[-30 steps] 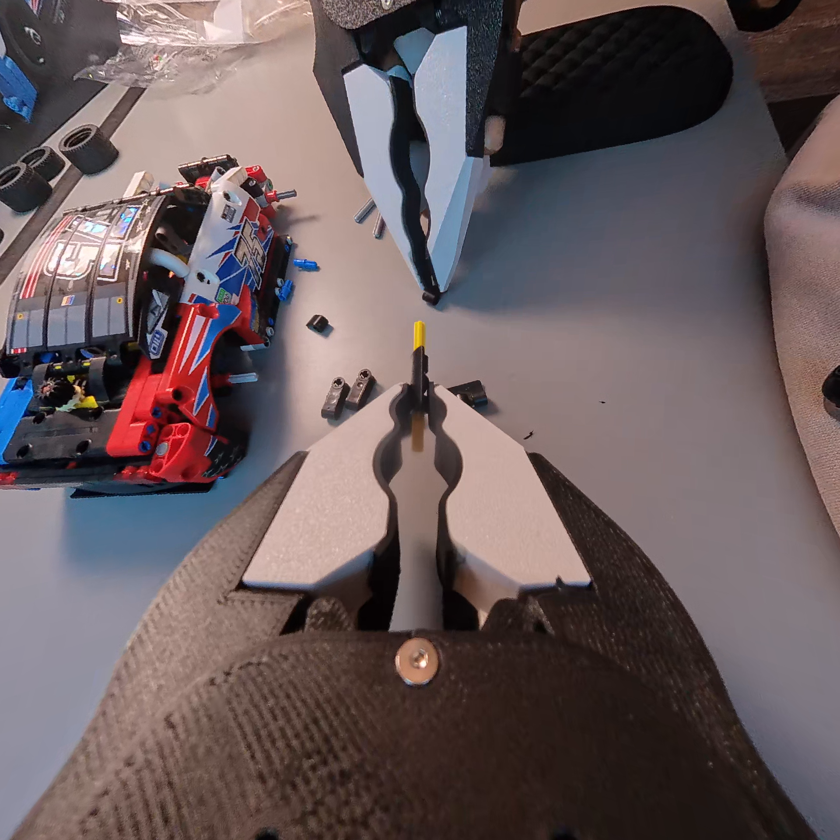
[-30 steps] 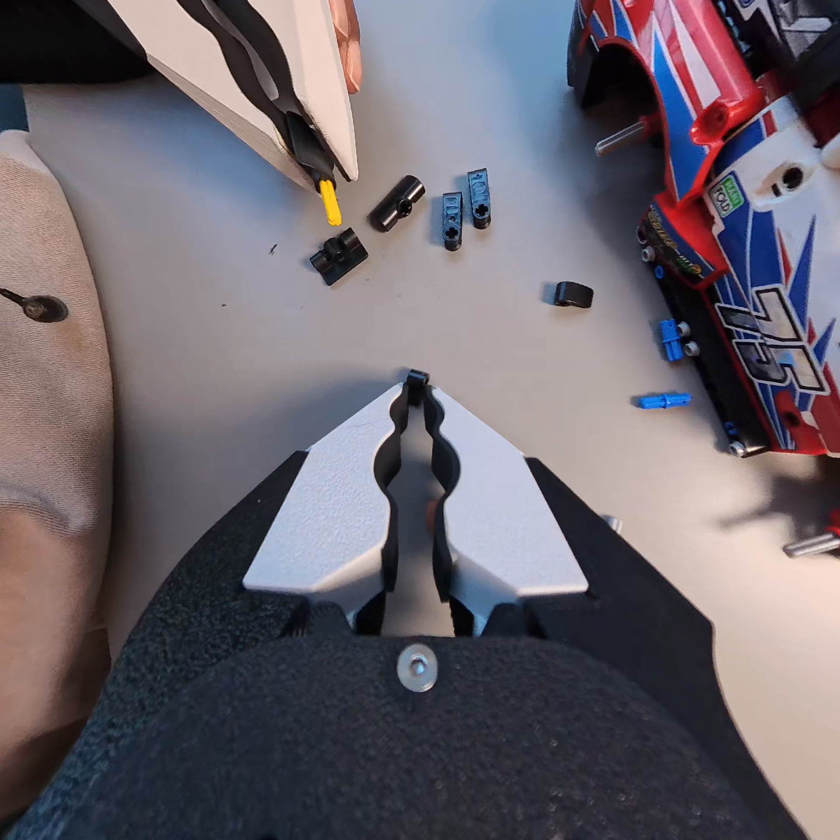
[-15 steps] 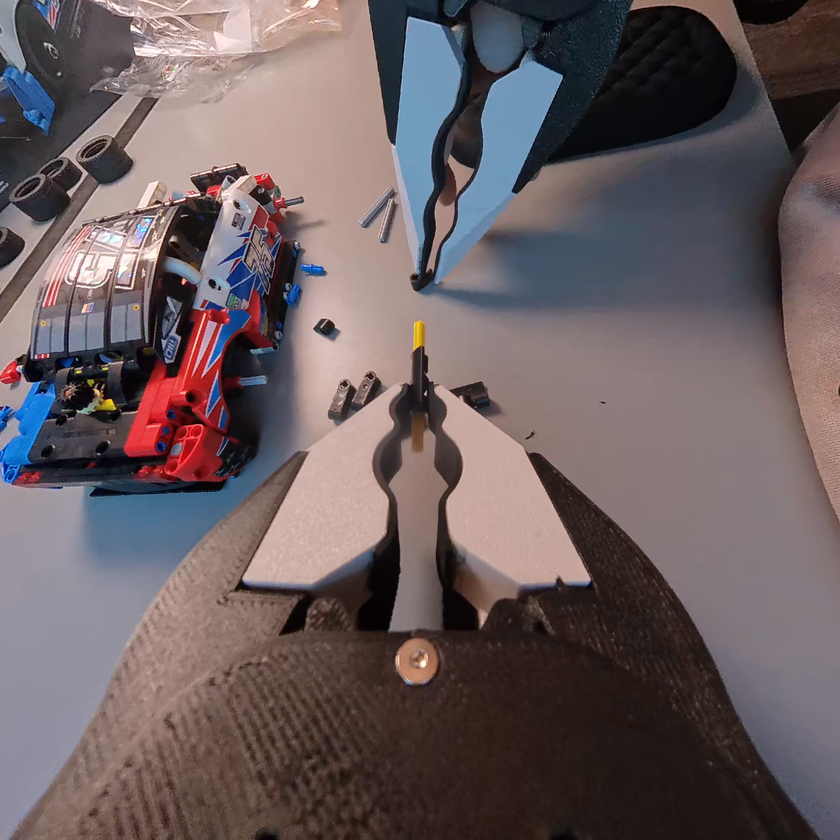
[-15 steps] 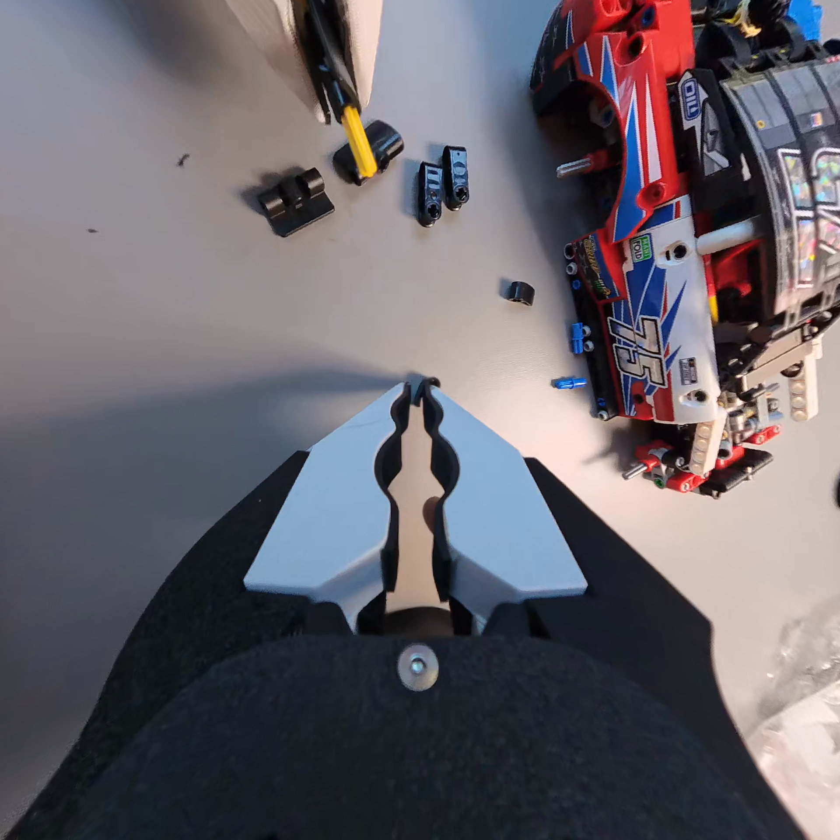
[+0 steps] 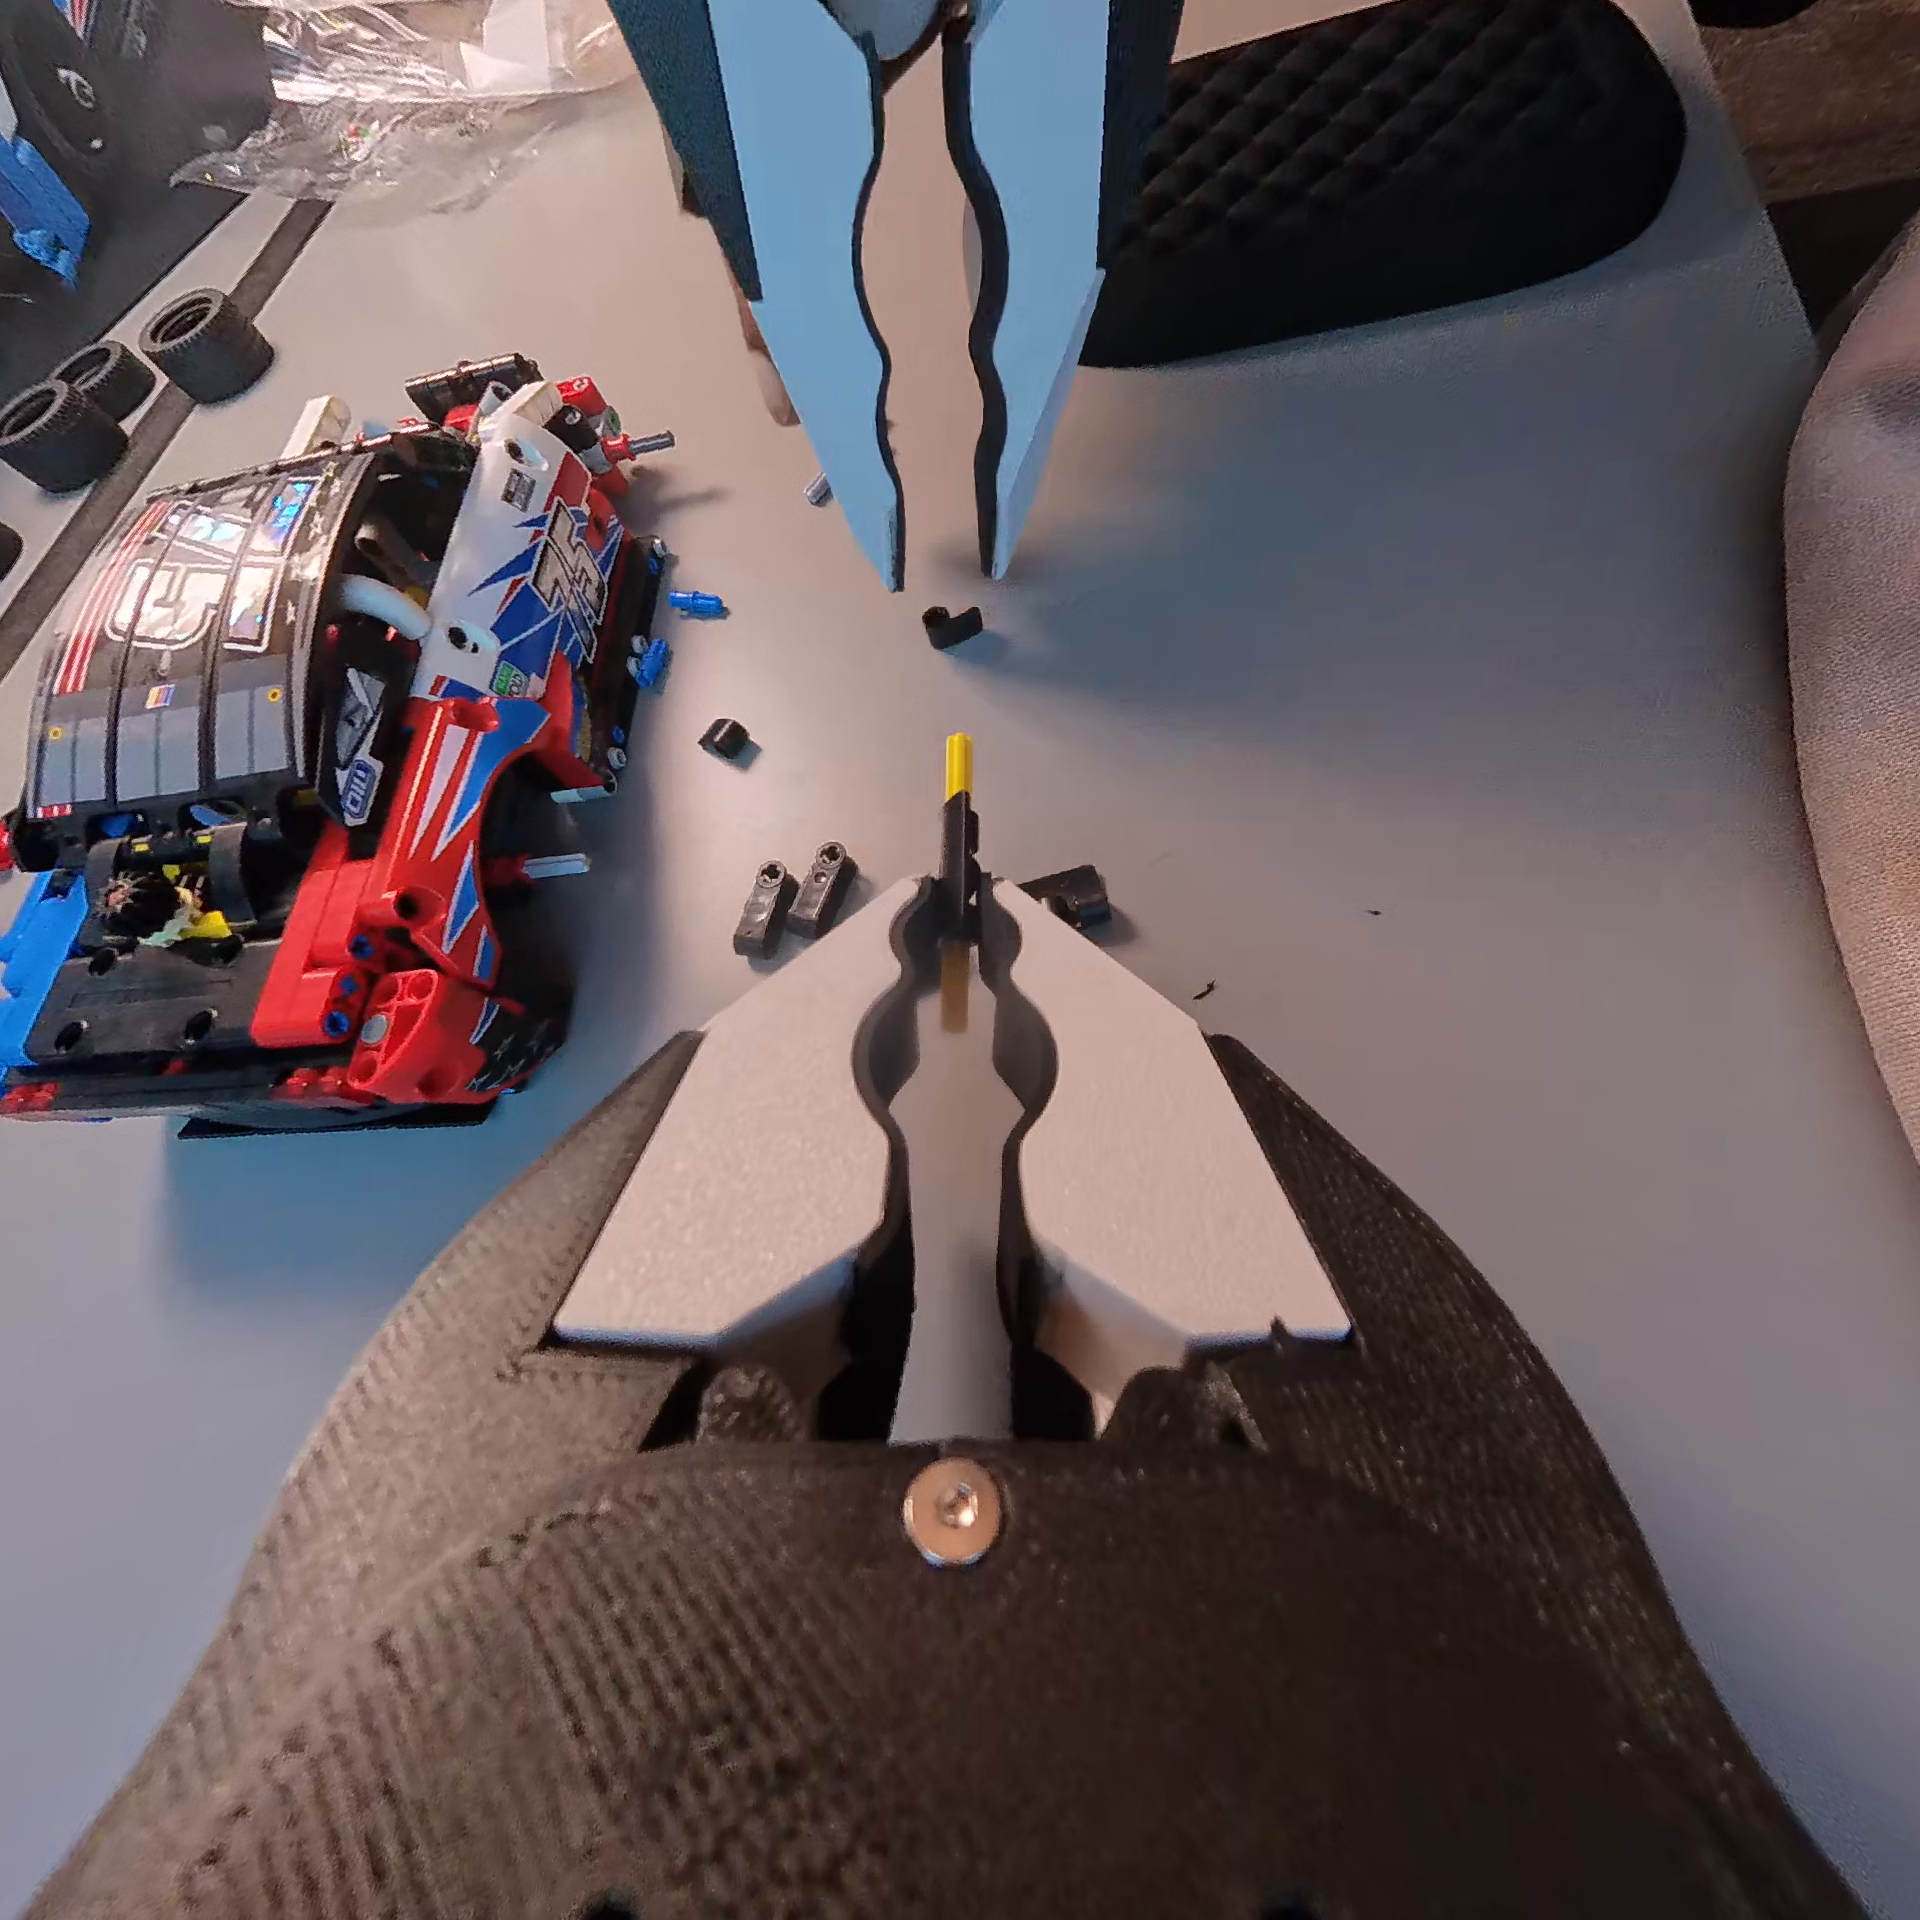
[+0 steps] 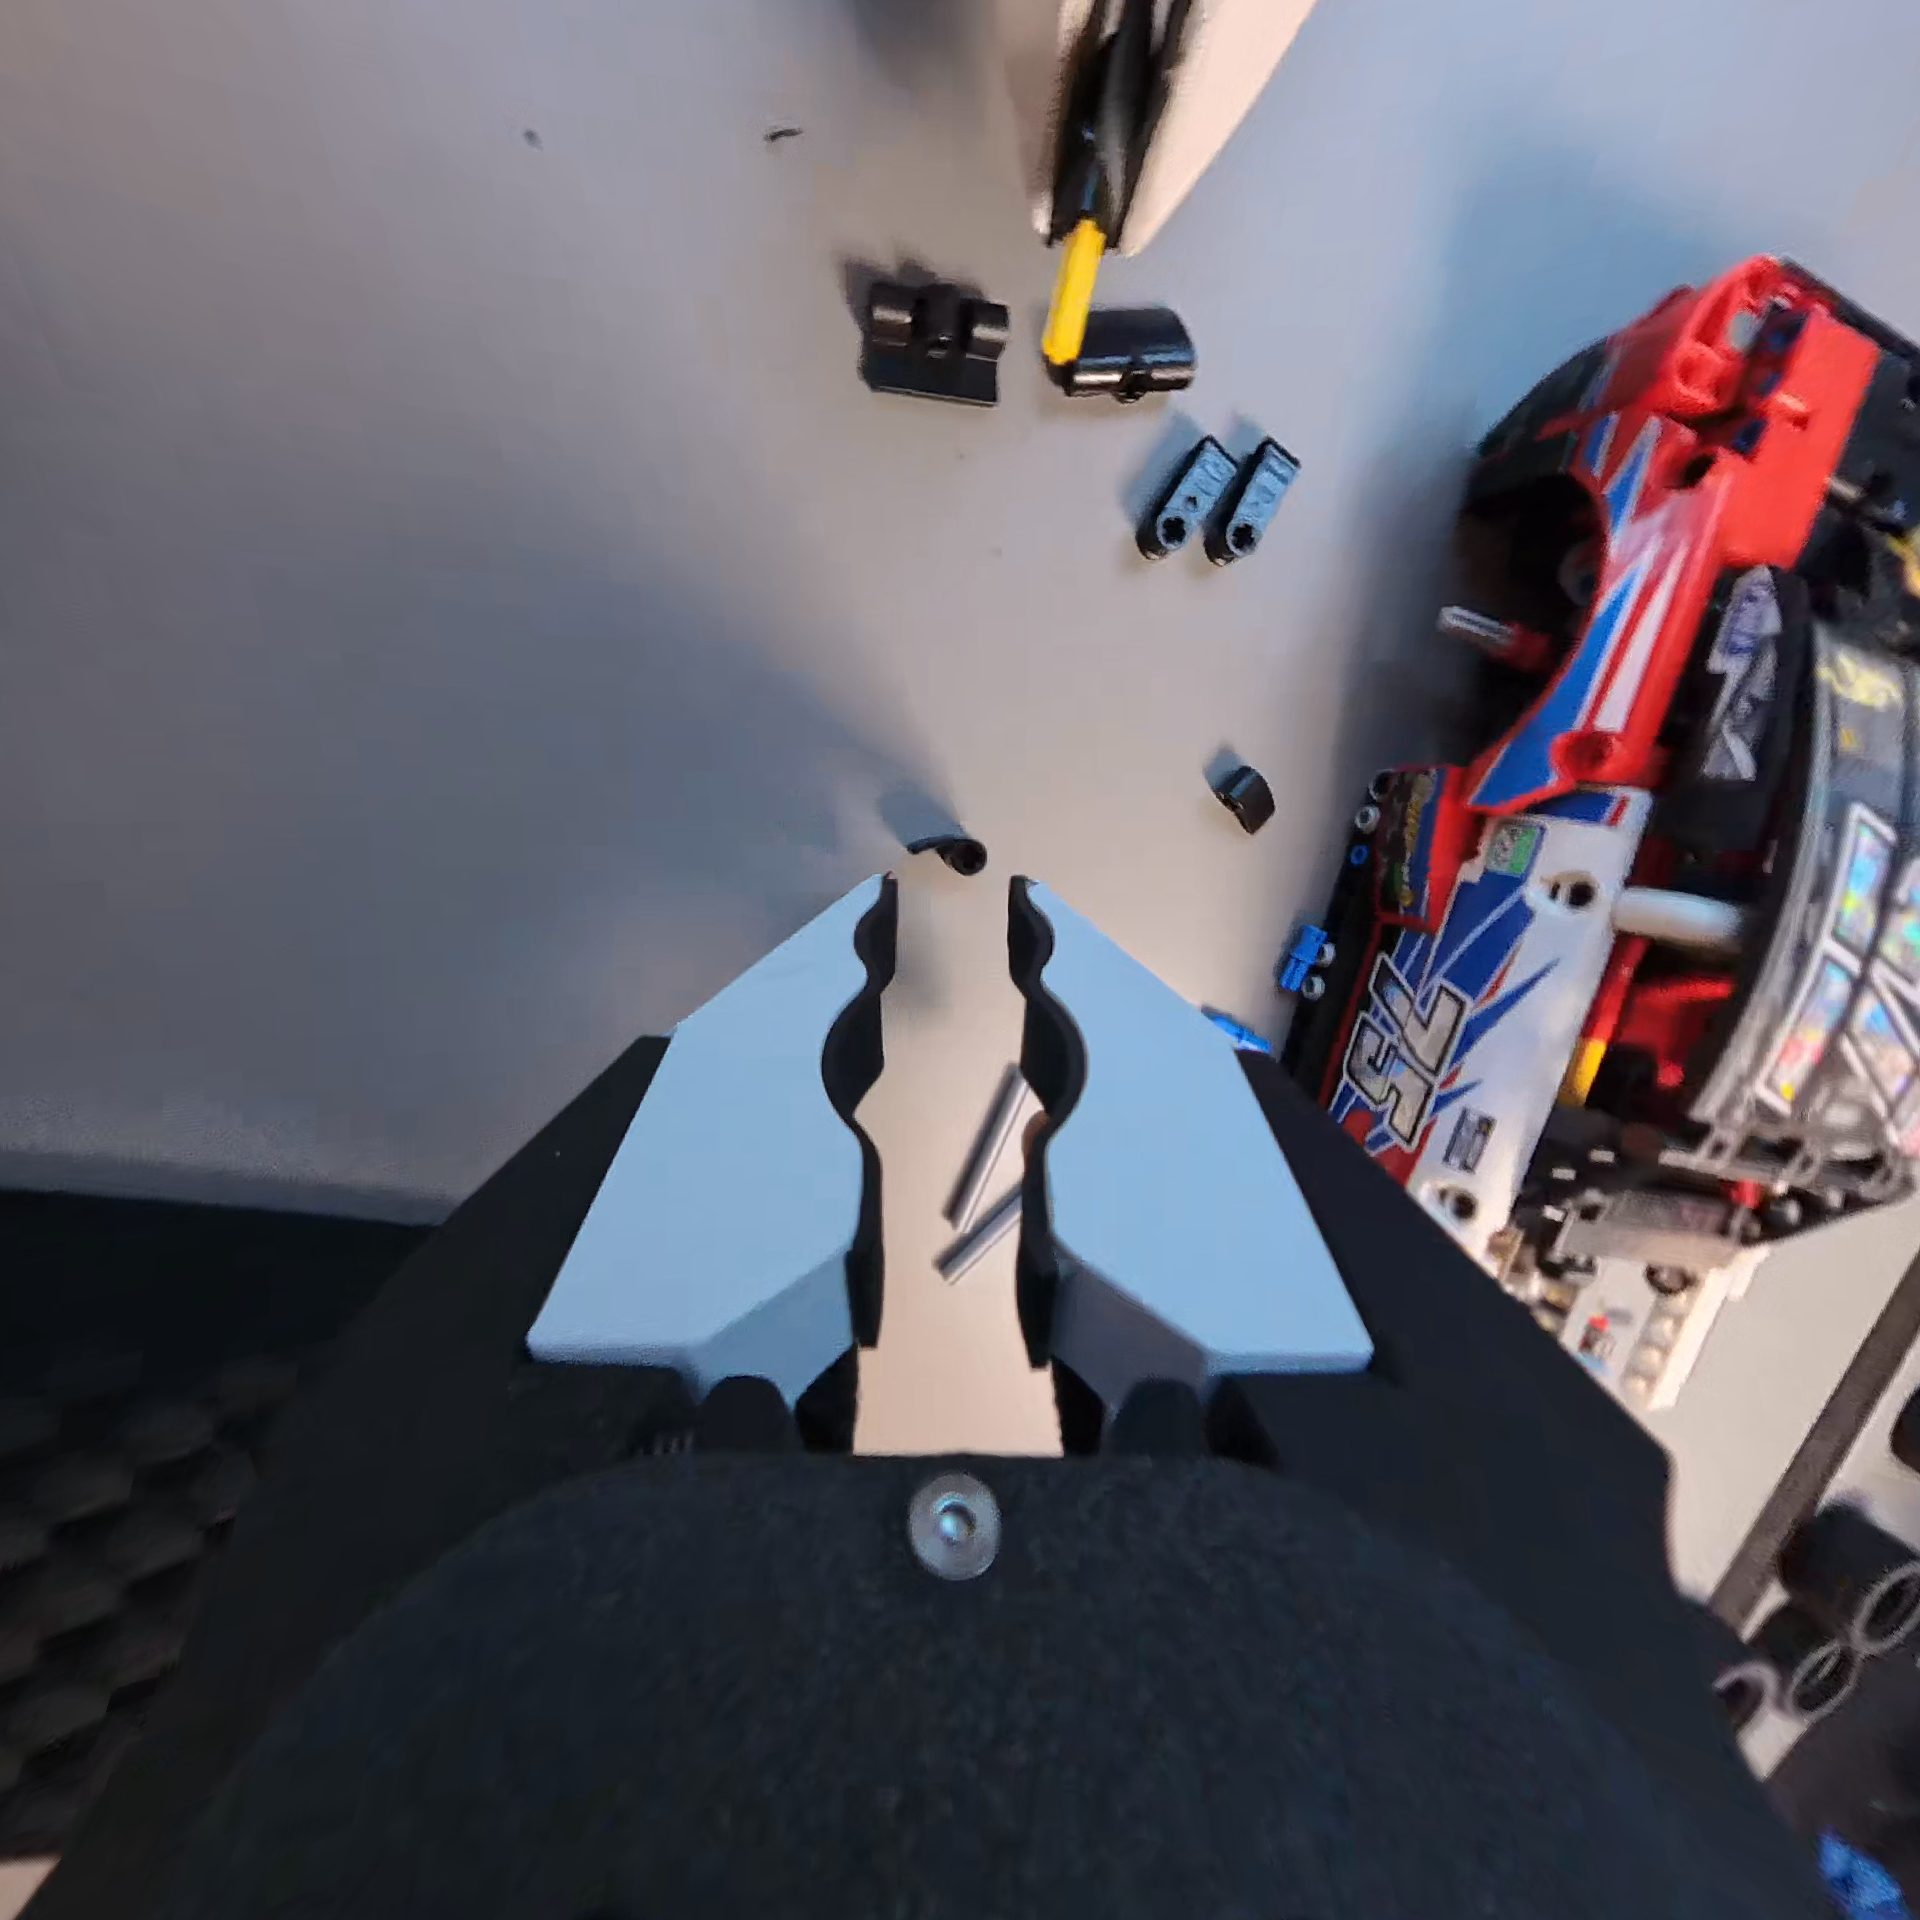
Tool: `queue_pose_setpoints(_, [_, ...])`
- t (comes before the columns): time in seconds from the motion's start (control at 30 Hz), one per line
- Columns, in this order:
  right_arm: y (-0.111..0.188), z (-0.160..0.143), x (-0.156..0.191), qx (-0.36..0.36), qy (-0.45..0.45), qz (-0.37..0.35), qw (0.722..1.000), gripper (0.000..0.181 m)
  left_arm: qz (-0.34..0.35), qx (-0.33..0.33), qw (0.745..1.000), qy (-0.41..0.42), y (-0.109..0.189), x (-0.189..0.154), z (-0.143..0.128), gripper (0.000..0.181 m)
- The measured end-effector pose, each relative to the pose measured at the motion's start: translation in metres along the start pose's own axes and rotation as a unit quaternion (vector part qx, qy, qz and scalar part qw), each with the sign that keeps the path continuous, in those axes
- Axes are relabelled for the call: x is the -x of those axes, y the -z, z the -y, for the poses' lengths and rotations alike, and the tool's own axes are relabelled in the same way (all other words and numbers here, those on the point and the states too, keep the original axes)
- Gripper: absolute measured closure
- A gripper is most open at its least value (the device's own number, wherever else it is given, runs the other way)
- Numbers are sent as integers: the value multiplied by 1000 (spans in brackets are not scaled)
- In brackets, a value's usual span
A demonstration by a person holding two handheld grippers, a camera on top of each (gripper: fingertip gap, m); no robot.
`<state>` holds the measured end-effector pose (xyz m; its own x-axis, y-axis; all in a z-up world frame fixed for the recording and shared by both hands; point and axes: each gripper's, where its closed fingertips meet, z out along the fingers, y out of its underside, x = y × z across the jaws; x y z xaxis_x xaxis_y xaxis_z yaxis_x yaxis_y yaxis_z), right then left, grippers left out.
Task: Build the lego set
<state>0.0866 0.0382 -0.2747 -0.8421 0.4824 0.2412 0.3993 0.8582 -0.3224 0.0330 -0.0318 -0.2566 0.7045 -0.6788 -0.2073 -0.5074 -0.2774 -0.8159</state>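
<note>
Left wrist view
Left claw (image 5: pixel 958 883): I am pinching a yellow axle (image 5: pixel 956 771) with a black connector on it; its yellow tip is pointing forward past my fingertips.
Right claw (image 5: pixel 943 577): it is hanging tips-down opposite me with its jaws spread, just above a small black elbow piece (image 5: pixel 952 625) lying on the grey table (image 5: pixel 1351 727).
Car model (image 5: pixel 312 748): the red, white, blue and black body is resting on the table to the left, wheel arches unfilled.
Loose parts: two black link pieces (image 5: pixel 795 899) are lying side by side near my left fingertip.
Containers: a clear plastic bag (image 5: pixel 416 114) is lying at the far edge; I cannot tell what is in it. Black tyres (image 5: pixel 125 374) are sitting loose beside it.

Right wrist view
Right claw (image 6: pixel 951 883): my jaws are standing apart, gripping nothing; the elbow piece (image 6: pixel 951 852) is lying just ahead of the tips.
Grey rods (image 6: pixel 982 1184): two are lying on the table between my fingers.
Left claw (image 6: pixel 1091 223): it is holding the axle (image 6: pixel 1070 301) at the top, blurred.
Car model (image 6: pixel 1662 883): it is lying at the right.
</note>
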Motion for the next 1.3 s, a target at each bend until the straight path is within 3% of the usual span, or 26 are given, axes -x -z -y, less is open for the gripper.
queue_pose_setpoints(0.03, [-2, 1, 1, 8, 20, 15, 1000, 161, 1, 0, 1000, 1, 0, 1, 0, 176])
queue_pose_setpoints(0.2, [-12, 2, 2, 36, 67, 67, 995, 158, 2, 0, 1000, 7, 1, 3, -1, 176])
queue_pose_setpoints(0.37, [-7, 4, 8, 24, 25, 93, 995, 165, 0, -2, 1000, 6, 2, 3, -1, 176])
queue_pose_setpoints(1.03, [-10, 1, 12, 1, -40, 73, 997, 176, -13, -4, 1000, 14, -2, -2, -1, 176])
queue_pose_setpoints(1.1, [-10, 2, 10, -35, -78, 56, 995, 176, -18, -11, 1000, 21, 0, -3, 1, 176])
queue_pose_setpoints(1.17, [-5, 14, 3, -129, -152, 36, 979, 177, -27, -28, 998, 40, 2, -3, 7, 176])
queue_pose_setpoints(1.3, [31, 53, -18, -356, -275, 5, 893, 177, -56, -74, 988, 123, 7, -1, 21, 176])
